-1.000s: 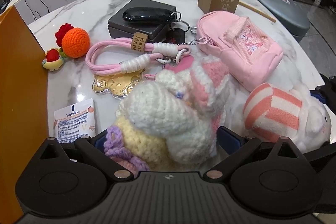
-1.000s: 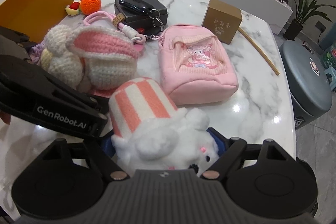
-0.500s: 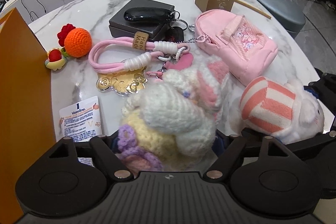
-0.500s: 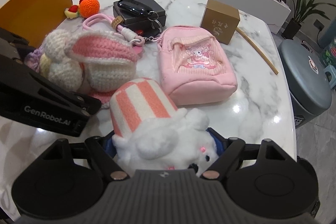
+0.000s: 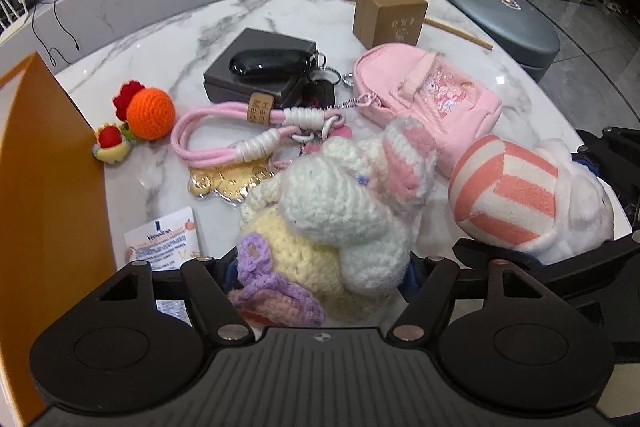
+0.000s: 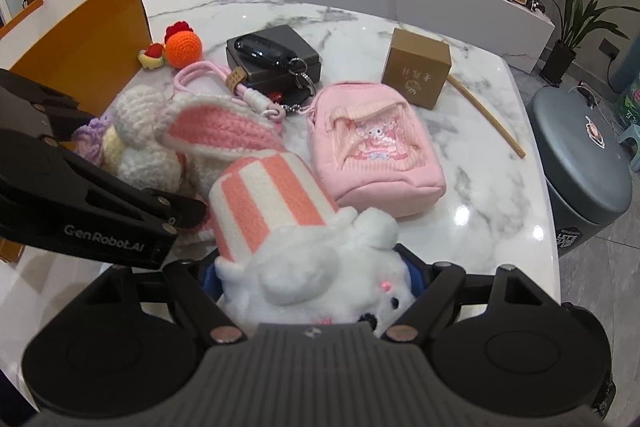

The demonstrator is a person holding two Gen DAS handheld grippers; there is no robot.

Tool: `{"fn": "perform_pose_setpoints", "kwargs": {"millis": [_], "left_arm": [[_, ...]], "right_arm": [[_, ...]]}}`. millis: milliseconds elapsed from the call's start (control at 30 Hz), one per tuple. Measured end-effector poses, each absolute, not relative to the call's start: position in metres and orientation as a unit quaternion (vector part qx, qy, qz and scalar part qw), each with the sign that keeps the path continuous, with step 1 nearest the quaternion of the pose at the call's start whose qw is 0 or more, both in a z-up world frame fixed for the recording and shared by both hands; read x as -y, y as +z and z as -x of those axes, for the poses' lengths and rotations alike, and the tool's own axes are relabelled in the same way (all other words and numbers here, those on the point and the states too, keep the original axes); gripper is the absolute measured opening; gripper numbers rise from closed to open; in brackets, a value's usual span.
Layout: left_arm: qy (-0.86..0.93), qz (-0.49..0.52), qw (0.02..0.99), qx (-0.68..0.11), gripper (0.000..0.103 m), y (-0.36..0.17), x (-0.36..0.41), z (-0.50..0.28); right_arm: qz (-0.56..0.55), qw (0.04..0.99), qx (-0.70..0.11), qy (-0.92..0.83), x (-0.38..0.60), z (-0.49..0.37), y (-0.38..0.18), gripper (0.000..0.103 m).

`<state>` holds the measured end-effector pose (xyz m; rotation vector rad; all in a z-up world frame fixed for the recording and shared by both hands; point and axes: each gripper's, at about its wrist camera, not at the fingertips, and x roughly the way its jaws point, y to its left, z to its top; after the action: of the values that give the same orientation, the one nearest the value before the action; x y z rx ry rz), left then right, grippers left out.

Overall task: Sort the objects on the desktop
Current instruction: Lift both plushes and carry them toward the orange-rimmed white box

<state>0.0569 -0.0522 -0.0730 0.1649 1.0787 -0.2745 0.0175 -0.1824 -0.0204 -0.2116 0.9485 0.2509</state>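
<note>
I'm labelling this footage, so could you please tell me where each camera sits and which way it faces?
Left wrist: sits on the left gripper, angled down across the marble table; its closing jaws flank the crocheted bunny; the right gripper shows at the right edge.
Right wrist: sits on the right gripper, angled down likewise; its jaws flank the white plush with striped hat; the left gripper shows at left.
Shared: both toys, pink backpack, brown box, orange box.

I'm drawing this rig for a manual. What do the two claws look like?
Both are matte black plastic. Each body has a ribbed grey top and two round discs, with angled linkage arms on copper-coloured rivets. The left claw carries white "GenRobot.AI" lettering; blue pads line the right claw.
</note>
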Motion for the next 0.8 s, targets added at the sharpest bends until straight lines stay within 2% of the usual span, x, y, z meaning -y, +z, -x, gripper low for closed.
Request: {"fn": "perform_pose_setpoints", "kwargs": {"millis": [567, 800], "left_arm": [[-0.149, -0.072, 0.877, -0.451, 0.082, -0.011, 0.045, -0.032], [-0.140, -0.082, 0.893, -0.419, 0.082, 0.037, 0.012, -0.014]], "right_arm": [[0.096, 0.895, -0.418, 0.121, 0.181, -0.006, 0.017, 0.082], [0.093, 0.911, -0.377, 0.136, 0.158, -0.001, 0.059, 0.082]]}}
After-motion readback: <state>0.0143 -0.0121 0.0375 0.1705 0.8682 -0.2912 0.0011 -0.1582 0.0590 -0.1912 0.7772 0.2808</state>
